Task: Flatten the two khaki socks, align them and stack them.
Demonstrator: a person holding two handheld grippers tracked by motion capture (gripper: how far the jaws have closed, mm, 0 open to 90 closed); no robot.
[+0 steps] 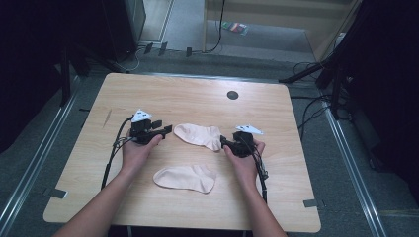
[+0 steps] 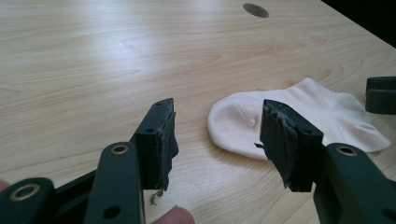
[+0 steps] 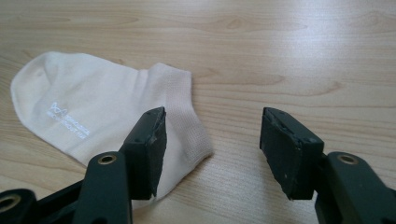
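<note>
right gripper (image 3: 212,149) partly covering sock (image 3: 93,112)

A light wooden tabletop (image 1: 197,94) with rounded corners stands on a grey floor (image 1: 188,29). A dark round grommet hole (image 1: 232,95) sits near the far edge of the tabletop. Metal rails (image 1: 34,168) run along the floor on both sides. Black cables (image 1: 311,111) trail over the floor at the right, beside dark stand legs (image 1: 306,74). Beyond the tabletop, a pale wooden panel (image 1: 276,12) rises, with a small colourful packet (image 1: 235,27) lying before it. Both sides of the room are dark.
</note>
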